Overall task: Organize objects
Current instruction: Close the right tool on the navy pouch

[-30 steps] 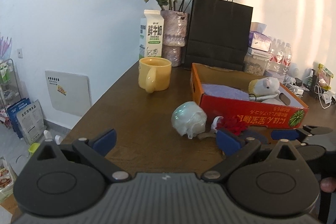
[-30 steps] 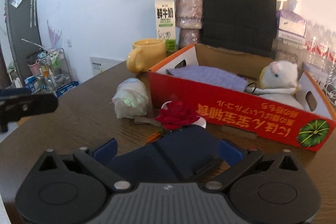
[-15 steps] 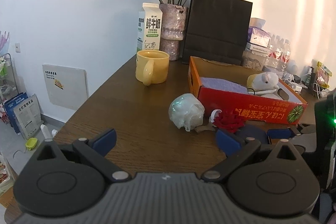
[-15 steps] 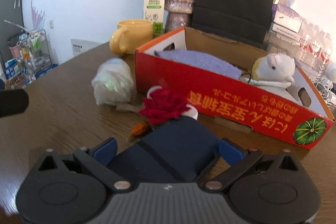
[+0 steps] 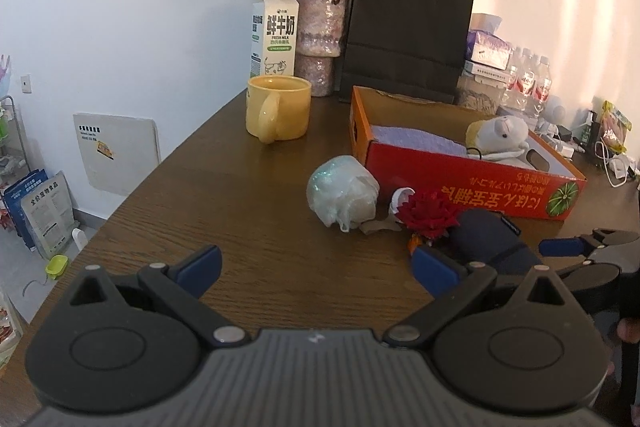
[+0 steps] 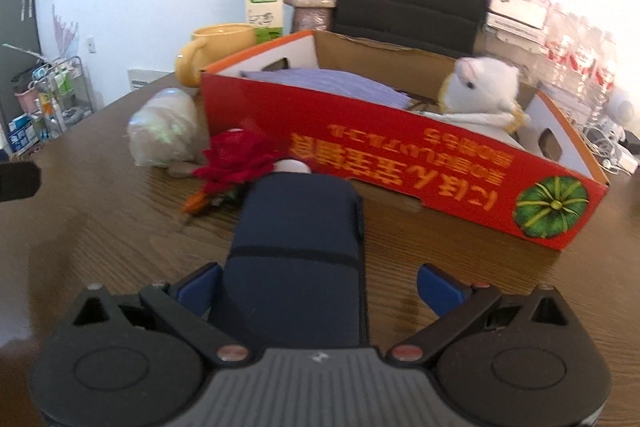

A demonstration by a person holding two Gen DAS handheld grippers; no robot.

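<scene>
A navy pouch (image 6: 298,251) lies on the wooden table (image 6: 100,227) in front of the red cardboard box (image 6: 420,163). My right gripper (image 6: 320,287) is open and straddles the pouch's near end; its left finger touches the pouch and its right finger stands apart. A red rose (image 6: 236,163) and a crumpled plastic bag (image 6: 164,133) lie left of the pouch. Inside the box are a purple cloth (image 6: 320,85) and a white plush toy (image 6: 480,89). My left gripper (image 5: 316,263) hangs open over bare table, short of the bag (image 5: 342,197).
A yellow mug (image 5: 278,113), a milk carton (image 5: 274,31), a vase of dried roses (image 5: 318,43) and a black paper bag (image 5: 408,35) stand at the back. Water bottles (image 5: 528,79) and cables crowd the far right. The table's left edge (image 5: 160,167) drops to the floor.
My right gripper has moved forward over the pouch, so more of the pouch sits between its fingers and the box looks closer. The left gripper has shifted only slightly.
</scene>
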